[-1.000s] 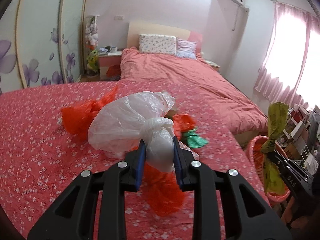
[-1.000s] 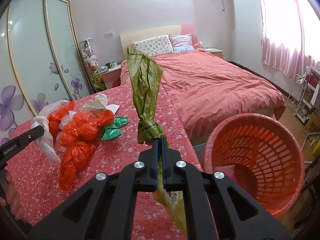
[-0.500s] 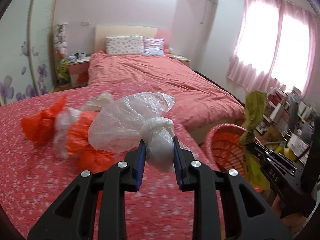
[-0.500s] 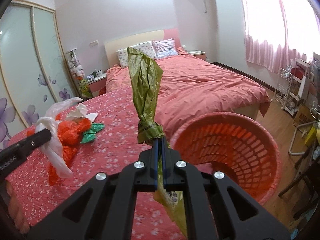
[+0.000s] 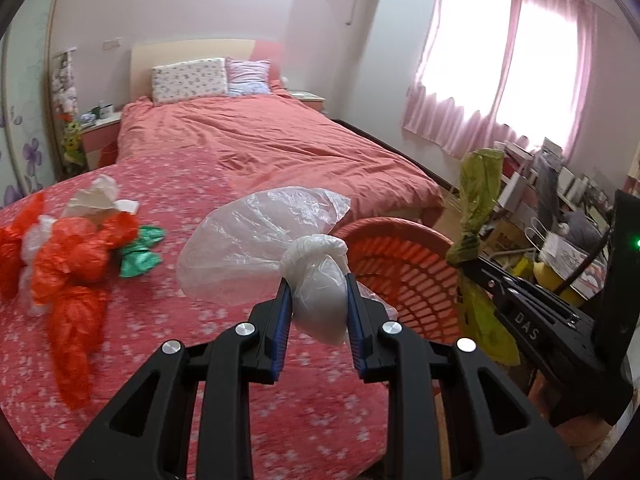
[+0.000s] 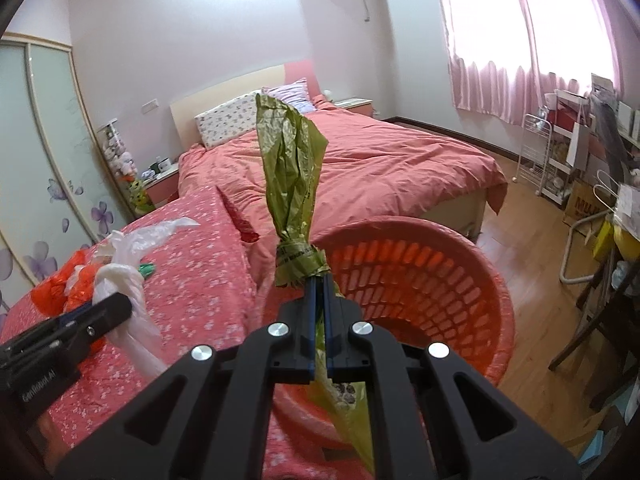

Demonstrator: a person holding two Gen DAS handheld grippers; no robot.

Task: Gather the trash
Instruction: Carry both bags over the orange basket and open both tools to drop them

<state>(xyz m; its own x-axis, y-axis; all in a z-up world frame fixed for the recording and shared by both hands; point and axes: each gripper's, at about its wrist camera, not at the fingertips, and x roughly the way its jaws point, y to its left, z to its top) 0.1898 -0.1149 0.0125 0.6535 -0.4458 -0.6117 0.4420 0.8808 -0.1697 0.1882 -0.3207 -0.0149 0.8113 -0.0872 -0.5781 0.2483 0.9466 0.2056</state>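
Note:
My left gripper point(image 5: 316, 300) is shut on a knotted clear plastic bag point(image 5: 260, 256) and holds it above the flowered red cloth, left of the orange basket point(image 5: 404, 276). My right gripper point(image 6: 319, 292) is shut on a tied olive-green bag point(image 6: 290, 176) and holds it over the near rim of the orange basket point(image 6: 420, 280). The green bag point(image 5: 478, 200) and right gripper point(image 5: 472, 268) show at the right of the left wrist view. The clear bag point(image 6: 128, 264) and left gripper show at the left of the right wrist view. Orange bags point(image 5: 76, 264) and a small green bag point(image 5: 140, 252) lie on the cloth.
A bed with a pink cover point(image 5: 256, 140) lies beyond the flowered cloth point(image 5: 224, 360). A white wire rack point(image 6: 540, 160) and cluttered shelves stand at the right on the wood floor point(image 6: 532, 232). A nightstand point(image 5: 100, 128) stands by the headboard.
Both grippers have moved right with their bags. The orange basket is now closer, right in front of the right gripper, and the pile of orange bags has dropped to the left.

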